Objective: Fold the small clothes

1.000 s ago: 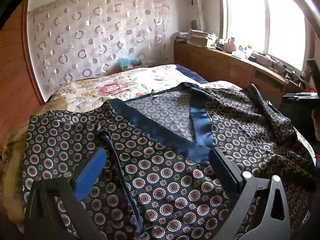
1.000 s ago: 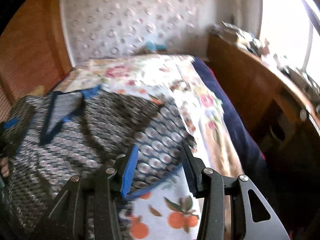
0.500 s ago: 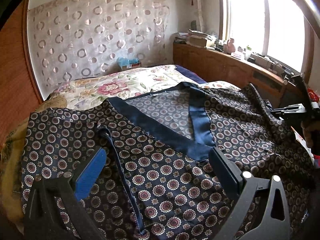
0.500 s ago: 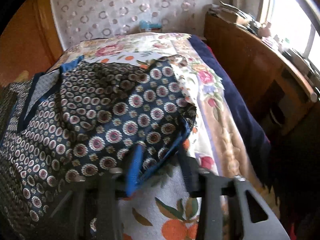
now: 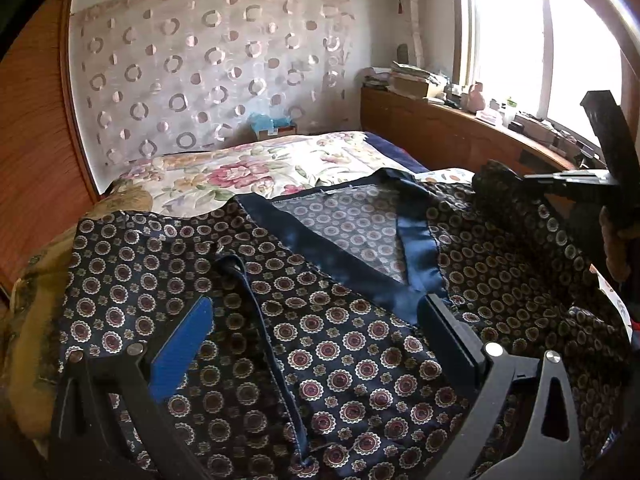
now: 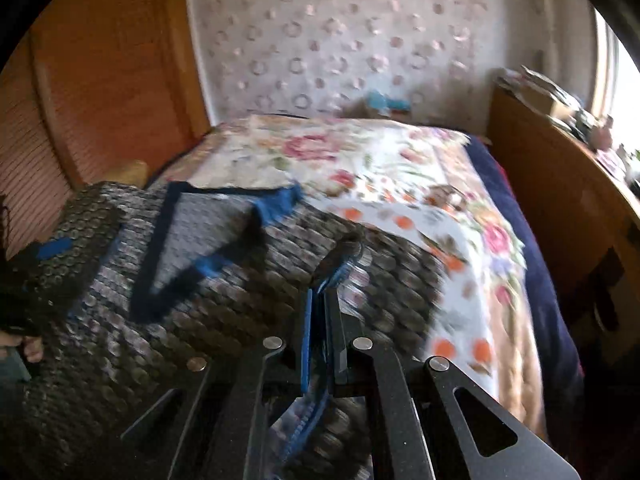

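here the right tongs [image 6: 320,304] are closing on the patterned garment [image 5: 352,360]; the left tongs [image 5: 316,320] gape wide.

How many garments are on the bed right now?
1: a dark navy medallion-print top with blue trim, spread across the near end of the floral bedspread, its right edge lifted. Others could lie hidden beneath it.

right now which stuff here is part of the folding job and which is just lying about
Part of the job:
- patterned garment
- right claw, closing on the garment's blue-trimmed edge
- left claw, open over the garment

Just lying about:
- floral bedspread
- blue box
- windowsill clutter
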